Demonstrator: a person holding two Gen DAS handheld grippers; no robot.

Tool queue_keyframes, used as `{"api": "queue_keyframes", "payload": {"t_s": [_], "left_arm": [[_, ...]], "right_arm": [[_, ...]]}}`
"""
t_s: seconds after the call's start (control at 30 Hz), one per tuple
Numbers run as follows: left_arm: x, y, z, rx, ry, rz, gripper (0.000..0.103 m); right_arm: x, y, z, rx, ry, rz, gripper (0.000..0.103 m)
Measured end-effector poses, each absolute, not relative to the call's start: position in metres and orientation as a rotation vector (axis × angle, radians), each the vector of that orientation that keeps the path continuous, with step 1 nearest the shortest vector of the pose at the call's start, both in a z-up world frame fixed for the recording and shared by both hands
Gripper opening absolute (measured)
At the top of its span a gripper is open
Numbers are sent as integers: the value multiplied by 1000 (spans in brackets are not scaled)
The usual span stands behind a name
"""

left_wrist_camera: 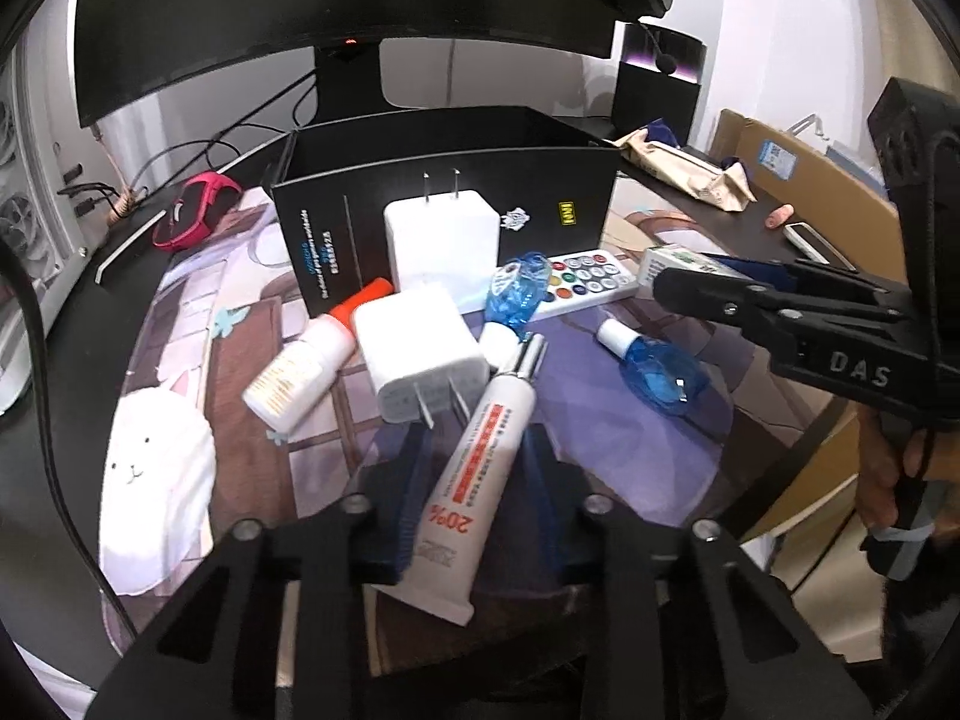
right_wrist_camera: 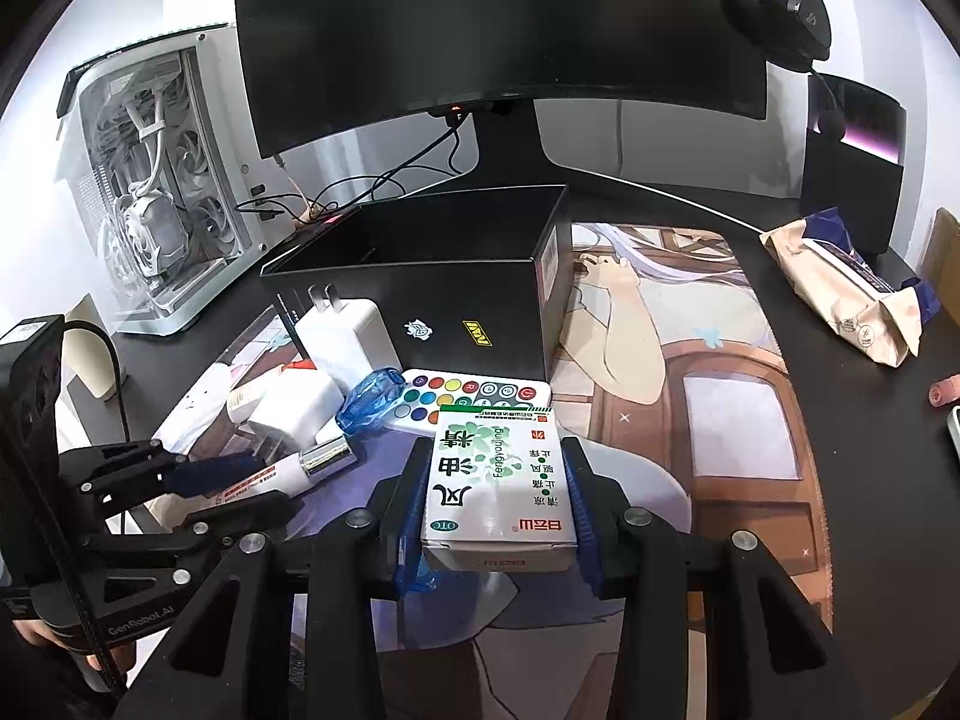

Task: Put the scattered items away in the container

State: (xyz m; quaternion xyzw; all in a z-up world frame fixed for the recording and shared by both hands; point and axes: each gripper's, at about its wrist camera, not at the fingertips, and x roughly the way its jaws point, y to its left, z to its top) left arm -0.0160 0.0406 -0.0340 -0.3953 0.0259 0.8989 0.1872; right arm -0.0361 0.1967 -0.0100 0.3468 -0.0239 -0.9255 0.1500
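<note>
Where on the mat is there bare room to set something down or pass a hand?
Free: the mat right of the black box, up to the paper bag. Crowded: in front of the box, where chargers, blue bottles, remote and tubes lie packed together.

A curved black monitor (right_wrist_camera: pixel 498 30) fills twelve o'clock, with headphones (right_wrist_camera: pixel 780 0) hanging at one o'clock. A white computer case (right_wrist_camera: pixel 156 192) with visible fans stands at ten o'clock. An illustrated desk mat (right_wrist_camera: pixel 720 396) covers the desk — a crumpled paper packet (right_wrist_camera: pixel 840 294) lies at three o'clock.
</note>
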Motion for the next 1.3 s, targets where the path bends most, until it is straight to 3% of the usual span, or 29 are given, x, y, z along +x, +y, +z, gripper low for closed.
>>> {"api": "queue_keyframes", "payload": {"t_s": [1.3], "left_arm": [[-1,21,1,-996,-14,2574,17]], "right_arm": [[-26,184,11,944,-23,-2646,41]]}}
